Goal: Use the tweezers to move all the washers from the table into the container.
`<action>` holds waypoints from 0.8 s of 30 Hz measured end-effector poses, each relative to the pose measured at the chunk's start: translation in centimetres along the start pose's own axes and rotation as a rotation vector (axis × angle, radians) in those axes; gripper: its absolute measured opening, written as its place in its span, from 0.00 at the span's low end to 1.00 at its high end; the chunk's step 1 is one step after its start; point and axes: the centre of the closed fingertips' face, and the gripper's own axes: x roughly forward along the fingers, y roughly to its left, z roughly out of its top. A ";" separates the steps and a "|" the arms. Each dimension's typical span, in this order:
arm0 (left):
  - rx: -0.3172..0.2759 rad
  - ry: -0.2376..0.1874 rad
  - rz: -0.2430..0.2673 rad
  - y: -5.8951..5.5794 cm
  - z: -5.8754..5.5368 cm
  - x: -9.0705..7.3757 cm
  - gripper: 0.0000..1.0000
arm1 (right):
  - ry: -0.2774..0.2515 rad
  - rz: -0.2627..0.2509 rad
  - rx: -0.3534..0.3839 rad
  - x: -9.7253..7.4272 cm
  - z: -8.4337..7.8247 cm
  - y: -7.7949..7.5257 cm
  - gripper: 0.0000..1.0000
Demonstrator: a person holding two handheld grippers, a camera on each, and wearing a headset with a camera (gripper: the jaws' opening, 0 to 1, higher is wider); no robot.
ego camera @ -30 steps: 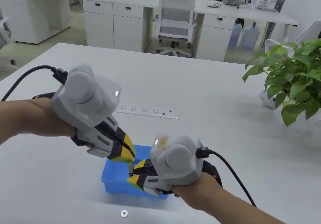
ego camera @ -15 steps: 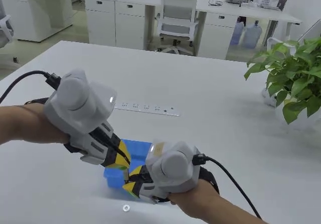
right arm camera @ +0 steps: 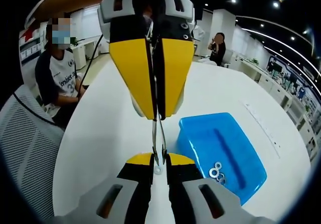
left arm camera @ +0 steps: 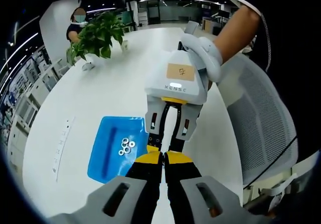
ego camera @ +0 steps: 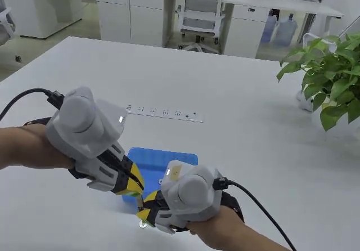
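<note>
My left gripper [ego camera: 135, 188] [left arm camera: 163, 157] is shut on the upper end of thin metal tweezers [right arm camera: 157, 133]. The tweezers point down at a single washer [right arm camera: 158, 171] [ego camera: 143, 224] on the white table. My right gripper [right arm camera: 159, 159] [ego camera: 143, 209] faces the left one tip to tip, its yellow jaws pressed around the tweezers' legs just above that washer. The blue container [ego camera: 169, 158] [right arm camera: 235, 148] [left arm camera: 108, 153] lies just beyond the grippers. Several washers [right arm camera: 216, 170] [left arm camera: 126, 146] sit inside it.
A white power strip [ego camera: 163, 113] lies on the table beyond the container. A potted plant [ego camera: 332, 88] stands at the table's right edge. Office chairs [ego camera: 199, 9] and desks are behind the table. People sit nearby in the gripper views.
Both grippers have come down and toward me, from above the container to the table in front of it. The tweezers' tips are now at the loose washer.
</note>
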 end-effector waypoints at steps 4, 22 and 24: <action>-0.004 -0.001 -0.009 -0.2 -0.3 0.5 0.05 | 0.007 0.007 0.005 0.3 -0.5 0.3 0.11; -0.034 0.001 -0.030 -0.6 -1.6 1.7 0.05 | 0.026 0.027 0.013 1.4 -2.0 0.9 0.11; -0.035 0.000 -0.030 -0.5 -1.6 1.8 0.05 | 0.025 0.026 0.013 1.4 -2.0 0.9 0.11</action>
